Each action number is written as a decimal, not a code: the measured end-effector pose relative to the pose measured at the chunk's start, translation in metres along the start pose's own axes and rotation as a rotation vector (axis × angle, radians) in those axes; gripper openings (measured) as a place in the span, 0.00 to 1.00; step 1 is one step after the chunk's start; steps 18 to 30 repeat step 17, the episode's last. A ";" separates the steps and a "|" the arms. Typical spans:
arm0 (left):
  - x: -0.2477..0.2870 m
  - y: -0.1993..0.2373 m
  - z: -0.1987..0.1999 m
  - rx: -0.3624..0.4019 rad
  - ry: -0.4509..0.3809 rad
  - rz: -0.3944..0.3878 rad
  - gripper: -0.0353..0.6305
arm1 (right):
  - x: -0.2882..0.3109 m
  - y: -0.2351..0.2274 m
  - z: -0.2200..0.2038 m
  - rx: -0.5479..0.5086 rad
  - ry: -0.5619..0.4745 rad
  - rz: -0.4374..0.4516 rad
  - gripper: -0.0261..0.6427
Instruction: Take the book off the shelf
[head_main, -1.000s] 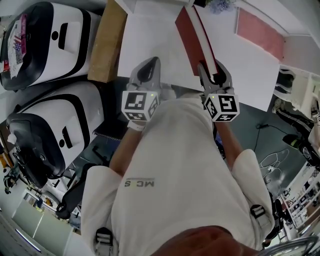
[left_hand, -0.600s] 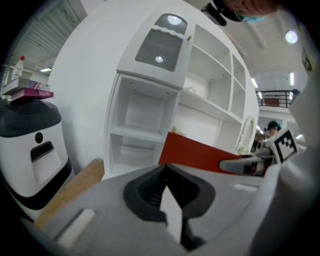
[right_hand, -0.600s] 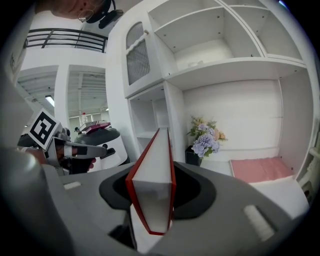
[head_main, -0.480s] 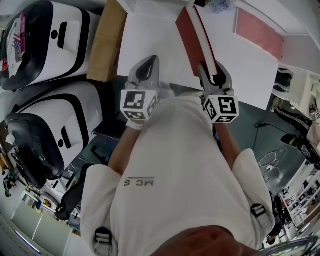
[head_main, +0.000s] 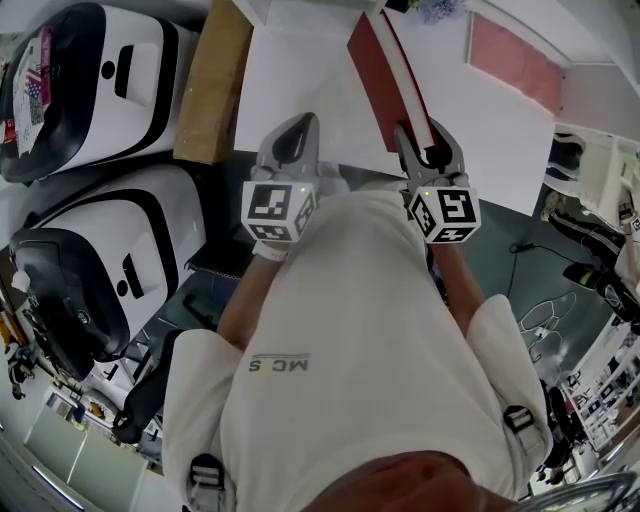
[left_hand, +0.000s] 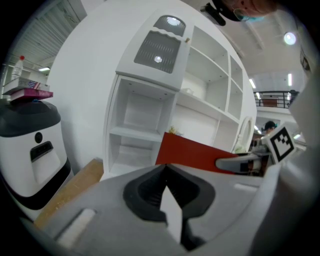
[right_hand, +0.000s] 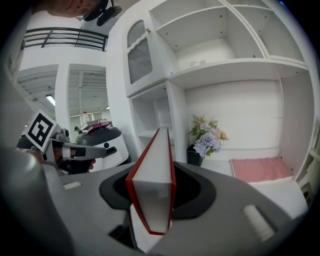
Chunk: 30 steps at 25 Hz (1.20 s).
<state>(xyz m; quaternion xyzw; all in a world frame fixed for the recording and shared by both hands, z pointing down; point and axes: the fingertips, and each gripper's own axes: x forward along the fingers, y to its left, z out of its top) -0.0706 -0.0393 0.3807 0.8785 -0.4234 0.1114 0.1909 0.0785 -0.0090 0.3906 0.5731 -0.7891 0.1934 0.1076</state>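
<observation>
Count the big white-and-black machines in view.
2. One machine stands at the head view's top left beside the brown box; the second machine sits just below it. More may be out of frame.

We take the shelf (right_hand: 235, 67) as our mark.

- In one lower bay: the flower pot (right_hand: 205, 142) at the left, the mat (right_hand: 260, 169) lying to its right.
- Before the shelf, clear of it: the book (right_hand: 152, 185), on edge between the jaws of the right gripper (right_hand: 150, 210).
- The left gripper (head_main: 290, 140) is further left, also before the shelf.
- Just left of the shelf: the cardboard box (head_main: 215, 80).
- Left of the box: the far machine (head_main: 90, 80), with the near machine (head_main: 110, 270) before it.
</observation>
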 end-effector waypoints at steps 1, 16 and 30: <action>-0.001 0.000 0.000 0.001 0.000 0.000 0.06 | 0.000 0.001 0.000 -0.001 0.003 0.009 0.29; -0.007 0.002 -0.002 0.001 -0.020 0.005 0.06 | 0.003 0.025 -0.006 -0.074 0.071 0.224 0.29; -0.007 0.003 -0.001 0.002 -0.023 0.006 0.06 | 0.005 0.028 -0.005 -0.083 0.074 0.239 0.29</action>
